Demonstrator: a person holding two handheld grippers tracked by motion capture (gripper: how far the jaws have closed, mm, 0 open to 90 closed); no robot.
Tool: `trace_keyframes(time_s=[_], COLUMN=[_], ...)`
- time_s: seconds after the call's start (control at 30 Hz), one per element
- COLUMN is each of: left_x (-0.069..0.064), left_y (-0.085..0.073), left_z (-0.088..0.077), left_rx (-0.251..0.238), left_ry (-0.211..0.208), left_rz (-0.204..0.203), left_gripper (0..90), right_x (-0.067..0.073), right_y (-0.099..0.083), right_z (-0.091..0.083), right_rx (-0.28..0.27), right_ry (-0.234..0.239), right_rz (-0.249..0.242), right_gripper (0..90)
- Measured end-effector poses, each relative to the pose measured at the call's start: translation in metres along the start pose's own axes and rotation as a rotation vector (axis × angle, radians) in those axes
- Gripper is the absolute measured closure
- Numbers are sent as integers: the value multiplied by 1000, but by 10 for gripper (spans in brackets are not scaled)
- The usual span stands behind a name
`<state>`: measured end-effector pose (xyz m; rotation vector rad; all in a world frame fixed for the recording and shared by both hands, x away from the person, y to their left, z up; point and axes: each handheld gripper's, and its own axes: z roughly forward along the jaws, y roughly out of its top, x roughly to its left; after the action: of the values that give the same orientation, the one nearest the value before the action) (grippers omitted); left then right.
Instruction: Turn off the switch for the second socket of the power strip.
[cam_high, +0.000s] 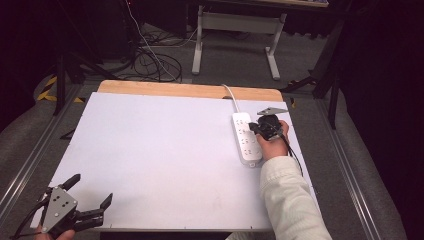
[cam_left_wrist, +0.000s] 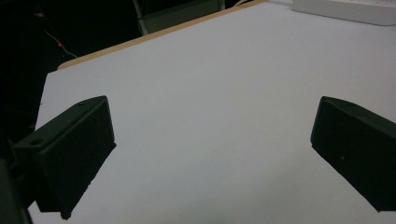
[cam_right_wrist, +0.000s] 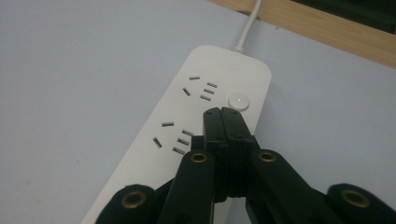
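White power strip (cam_high: 246, 140) lies at the table's (cam_high: 150, 150) far right, its cord (cam_high: 230, 92) running off the far wooden edge. We see faint writing near the cord end, too small to read. Right gripper (cam_right_wrist: 222, 112) has its jaws pressed together, tips just short of the strip's round button (cam_right_wrist: 238, 101). Left gripper (cam_high: 91, 191) hangs at the near left corner, jaws spread wide, nothing between them.

We see left gripper (cam_high: 92, 192) jaws spread wide, low; right gripper (cam_high: 254, 128) jaws pressed together, arm extended.
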<state>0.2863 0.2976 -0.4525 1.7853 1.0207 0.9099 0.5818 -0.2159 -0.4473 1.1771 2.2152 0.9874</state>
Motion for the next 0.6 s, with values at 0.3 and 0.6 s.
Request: trace_keyframes(time_s=[0.3,0.6], left_x=[0,0], left_y=[0,0], left_z=[0,0], left_rx=[0,-1], left_ry=[0,0], left_rz=[1,1], left_gripper=[4,4], right_x=[0,1], right_y=[-2,-3], right_z=[5,6], right_rx=[29,39], right_ry=[3,-7], right_rz=[-2,-4], right_gripper=[900,900])
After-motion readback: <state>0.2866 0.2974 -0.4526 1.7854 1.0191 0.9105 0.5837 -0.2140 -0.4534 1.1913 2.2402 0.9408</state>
